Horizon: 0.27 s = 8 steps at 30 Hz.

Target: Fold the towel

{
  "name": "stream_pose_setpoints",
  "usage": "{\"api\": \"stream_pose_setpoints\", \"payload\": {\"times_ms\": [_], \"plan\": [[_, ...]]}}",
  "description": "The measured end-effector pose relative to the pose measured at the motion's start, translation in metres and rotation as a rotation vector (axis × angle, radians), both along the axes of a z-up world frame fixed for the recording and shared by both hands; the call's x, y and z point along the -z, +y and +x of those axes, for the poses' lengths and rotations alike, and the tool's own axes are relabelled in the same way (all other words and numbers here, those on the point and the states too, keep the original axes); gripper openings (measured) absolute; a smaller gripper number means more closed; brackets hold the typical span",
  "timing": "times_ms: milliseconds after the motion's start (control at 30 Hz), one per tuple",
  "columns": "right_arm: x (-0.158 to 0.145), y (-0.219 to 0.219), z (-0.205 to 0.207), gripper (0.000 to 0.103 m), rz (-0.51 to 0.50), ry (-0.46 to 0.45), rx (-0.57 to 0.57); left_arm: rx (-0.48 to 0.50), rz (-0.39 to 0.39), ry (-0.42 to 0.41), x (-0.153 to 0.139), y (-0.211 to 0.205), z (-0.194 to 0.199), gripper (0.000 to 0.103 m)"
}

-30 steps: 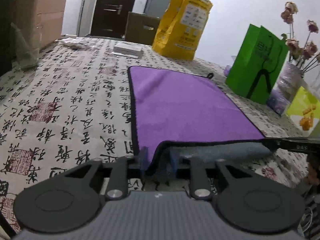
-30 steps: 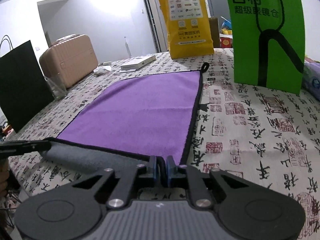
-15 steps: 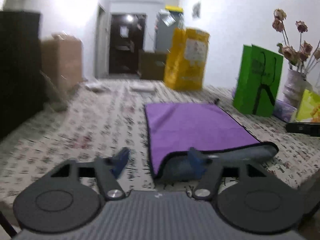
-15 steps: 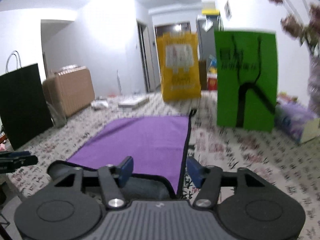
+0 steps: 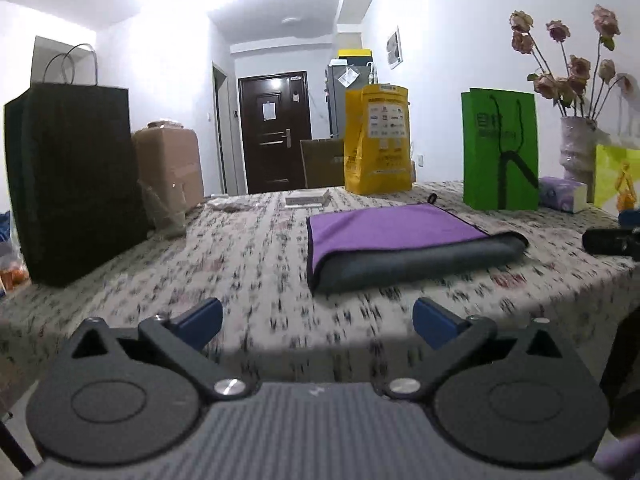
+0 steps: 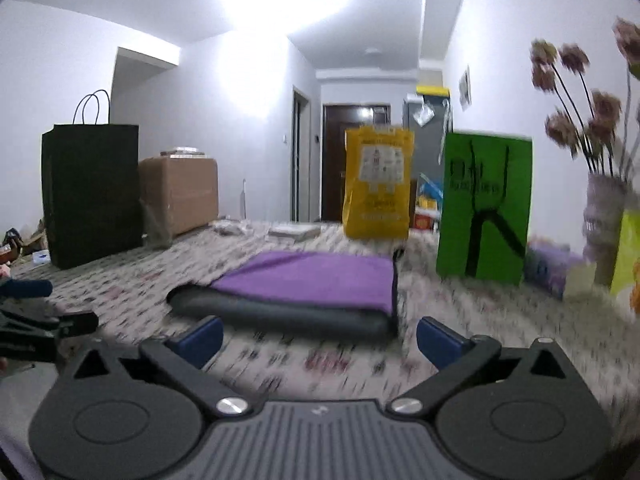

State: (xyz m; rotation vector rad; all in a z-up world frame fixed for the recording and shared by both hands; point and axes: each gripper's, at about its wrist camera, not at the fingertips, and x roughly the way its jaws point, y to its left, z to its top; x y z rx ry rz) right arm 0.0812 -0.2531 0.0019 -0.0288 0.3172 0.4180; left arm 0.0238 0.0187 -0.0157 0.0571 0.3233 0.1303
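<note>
The purple towel (image 5: 392, 228) lies folded on the patterned tablecloth, its grey underside rolled along the near fold edge (image 5: 416, 260). It also shows in the right wrist view (image 6: 316, 280). My left gripper (image 5: 318, 322) is open and empty, pulled back near the table's front edge, short of the towel. My right gripper (image 6: 320, 336) is open and empty, also back from the towel's near fold. The right gripper's tip shows in the left wrist view (image 5: 612, 242); the left gripper's tip shows in the right wrist view (image 6: 28, 320).
A black paper bag (image 5: 76, 184) and a beige suitcase (image 5: 170, 172) stand at the left. A yellow bag (image 5: 378, 140), a green bag (image 5: 500, 150), a vase of dried flowers (image 5: 578, 152) and a flat white box (image 5: 308, 199) stand behind the towel.
Both grippers were shut on the towel's near corners; they opened, let the folded edge drop and pulled back and up from the table. The towel now lies free.
</note>
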Motion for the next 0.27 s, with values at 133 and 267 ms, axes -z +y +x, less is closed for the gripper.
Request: {"api": "stream_pose_setpoints", "payload": {"times_ms": [133,267], "plan": [[0.016,0.006,-0.016,0.103,0.02,0.102,-0.01,0.02,-0.044,-0.002,0.002,-0.003,-0.015,0.103],[0.018,0.015,-0.025,0.103,0.016,0.106,-0.047,0.018,-0.031,-0.023,-0.002,-0.005,-0.017,0.103]]}}
